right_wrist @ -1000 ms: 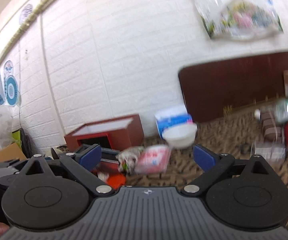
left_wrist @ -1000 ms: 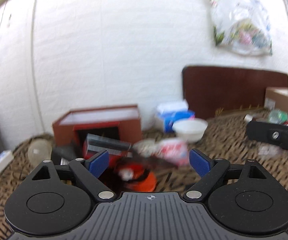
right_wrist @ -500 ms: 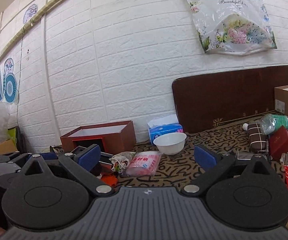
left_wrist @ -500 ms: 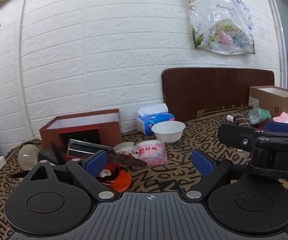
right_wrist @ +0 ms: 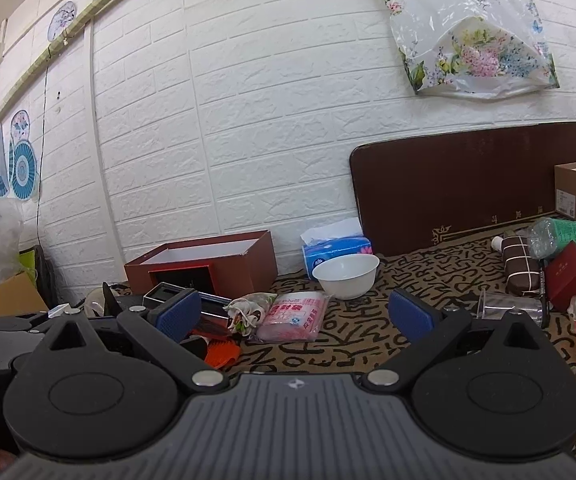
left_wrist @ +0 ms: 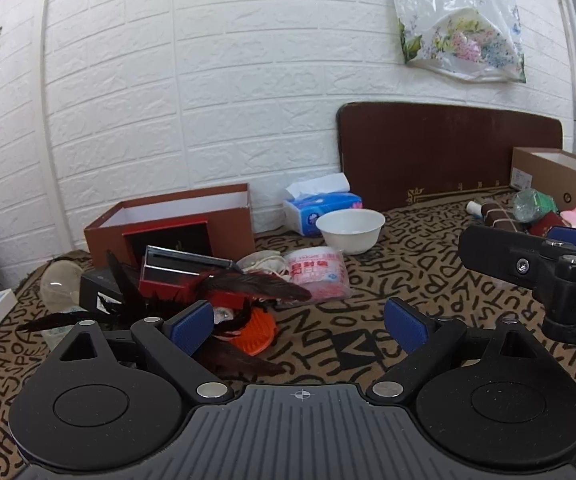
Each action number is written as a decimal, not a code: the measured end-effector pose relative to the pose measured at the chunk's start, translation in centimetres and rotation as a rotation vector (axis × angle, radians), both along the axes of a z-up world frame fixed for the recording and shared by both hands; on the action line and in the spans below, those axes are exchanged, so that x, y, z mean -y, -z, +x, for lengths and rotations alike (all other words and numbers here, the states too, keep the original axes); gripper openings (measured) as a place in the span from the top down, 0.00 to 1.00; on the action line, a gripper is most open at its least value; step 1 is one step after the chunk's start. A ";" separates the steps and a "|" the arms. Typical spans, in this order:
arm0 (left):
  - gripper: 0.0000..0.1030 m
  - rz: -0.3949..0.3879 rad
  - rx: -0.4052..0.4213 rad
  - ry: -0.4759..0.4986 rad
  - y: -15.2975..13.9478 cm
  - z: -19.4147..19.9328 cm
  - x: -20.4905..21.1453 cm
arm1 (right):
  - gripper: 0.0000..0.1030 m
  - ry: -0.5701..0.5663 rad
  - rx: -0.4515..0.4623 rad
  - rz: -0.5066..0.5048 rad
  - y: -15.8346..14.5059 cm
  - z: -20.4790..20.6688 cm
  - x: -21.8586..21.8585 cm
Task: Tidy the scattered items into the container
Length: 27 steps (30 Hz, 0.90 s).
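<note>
Two grippers (both agape); one bowl

One white bowl sits on the patterned cloth, and I count everything else from it. Just behind it is one blue tissue pack. To its left stands one open red-brown box, and well to its right one open cardboard box. In front of the bowl lies one pink packet with one small floral bundle touching its left side. Further left of the bowl: one orange brush, several dark feathers, too tangled to count, and one clear bulb. Right of the bowl: one green bottle, one brown checked pouch, one small red box, one clear cup. Two grippers, one left and one right, each gaping and empty.
</note>
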<state>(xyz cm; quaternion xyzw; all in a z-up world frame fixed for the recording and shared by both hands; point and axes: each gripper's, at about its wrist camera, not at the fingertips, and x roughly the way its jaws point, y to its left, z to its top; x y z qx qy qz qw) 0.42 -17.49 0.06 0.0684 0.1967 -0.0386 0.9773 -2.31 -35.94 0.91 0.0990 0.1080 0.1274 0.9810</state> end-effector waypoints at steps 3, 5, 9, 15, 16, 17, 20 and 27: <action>0.05 0.023 -0.003 -0.007 0.3 0.2 -0.2 | 0.03 -0.003 -0.009 -0.007 0.2 0.2 -0.3; 0.05 0.042 -0.012 -0.020 0.6 0.4 -0.5 | 0.03 -0.009 -0.017 -0.015 0.5 0.6 -0.6; 0.05 0.052 -0.006 -0.086 0.8 1.2 -1.9 | 0.03 -0.020 -0.039 -0.020 1.1 1.6 -1.0; 0.05 0.011 0.054 -0.071 1.0 1.5 -3.4 | 0.03 -0.033 -0.057 -0.037 1.9 3.2 -1.5; 0.05 0.010 0.069 -0.067 1.0 1.4 -3.3 | 0.03 -0.034 -0.062 -0.039 2.1 3.4 -1.6; 0.05 0.010 0.079 -0.064 1.1 1.4 -3.1 | 0.03 -0.037 -0.066 -0.037 2.3 3.5 -1.5; 0.05 0.024 0.103 -0.060 1.4 1.4 -2.3 | 0.03 -0.042 -0.079 -0.028 2.7 4.0 -1.4; 0.05 0.018 0.085 -0.035 2.6 1.9 -1.4 | 0.03 -0.044 -0.075 -0.027 3.0 4.5 -0.6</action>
